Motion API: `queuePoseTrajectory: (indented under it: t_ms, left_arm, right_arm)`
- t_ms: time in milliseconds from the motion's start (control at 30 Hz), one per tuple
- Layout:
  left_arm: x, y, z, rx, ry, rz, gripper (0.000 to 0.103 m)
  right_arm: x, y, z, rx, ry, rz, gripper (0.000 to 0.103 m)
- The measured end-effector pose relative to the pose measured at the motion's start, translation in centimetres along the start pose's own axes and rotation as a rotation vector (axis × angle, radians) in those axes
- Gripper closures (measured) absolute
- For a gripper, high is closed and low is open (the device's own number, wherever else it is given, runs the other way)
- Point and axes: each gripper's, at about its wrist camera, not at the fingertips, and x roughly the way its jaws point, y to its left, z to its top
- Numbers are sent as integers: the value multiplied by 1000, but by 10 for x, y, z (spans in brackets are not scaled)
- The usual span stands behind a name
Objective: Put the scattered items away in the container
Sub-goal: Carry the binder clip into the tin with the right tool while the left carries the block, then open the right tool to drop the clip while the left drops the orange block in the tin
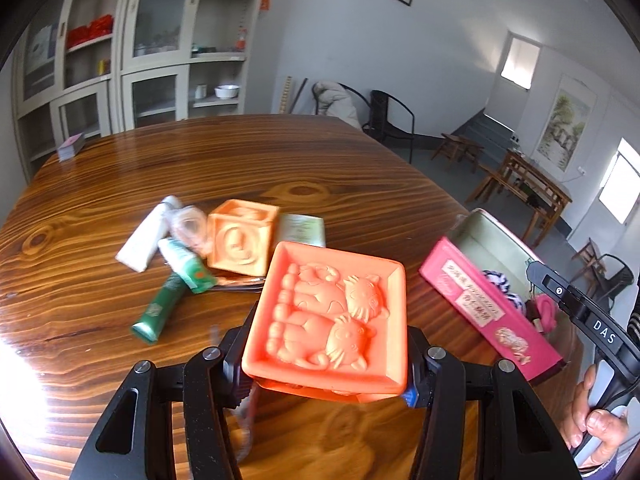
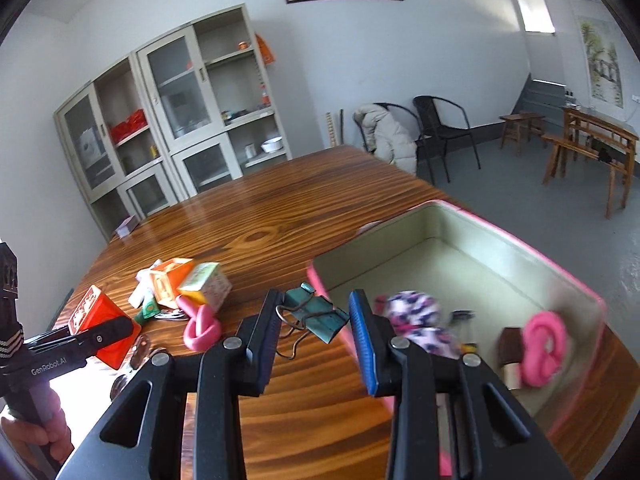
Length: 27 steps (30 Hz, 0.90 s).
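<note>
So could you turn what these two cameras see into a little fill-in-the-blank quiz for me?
The left gripper holds an orange ____ with cats moulded on it.
The right gripper holds a teal binder ____.
The box is pink outside and pale ____ inside.
The table is made of ____.

Missing words: tray, clip, green, wood

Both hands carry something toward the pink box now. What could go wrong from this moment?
1. The left tool pinches the orange relief tile only by its near edges, so most of it sticks out forward; it might tip or slip before reaching the pink box.
2. The green binder clip in the right tool hangs near the box's left rim; it could catch there.
3. The box already holds several things, so a dropped tile may land tilted on them.
</note>
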Motion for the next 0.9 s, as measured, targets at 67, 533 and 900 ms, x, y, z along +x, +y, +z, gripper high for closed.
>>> queuePoseTrajectory:
  t_ms: [67,533,900]
  left_arm:
    - [5,-21,3,24,2,-17,46]
    - [41,-148,34,178,14,-182,46]
    - [71,-174,55,205,37,-213,43]
  right_arm:
    - [-9,-17,1,11,-22,-23,65]
    - [-35,-105,-1,106,-47,-107,65]
    - [-29,-118,1,123,-44,-101,64]
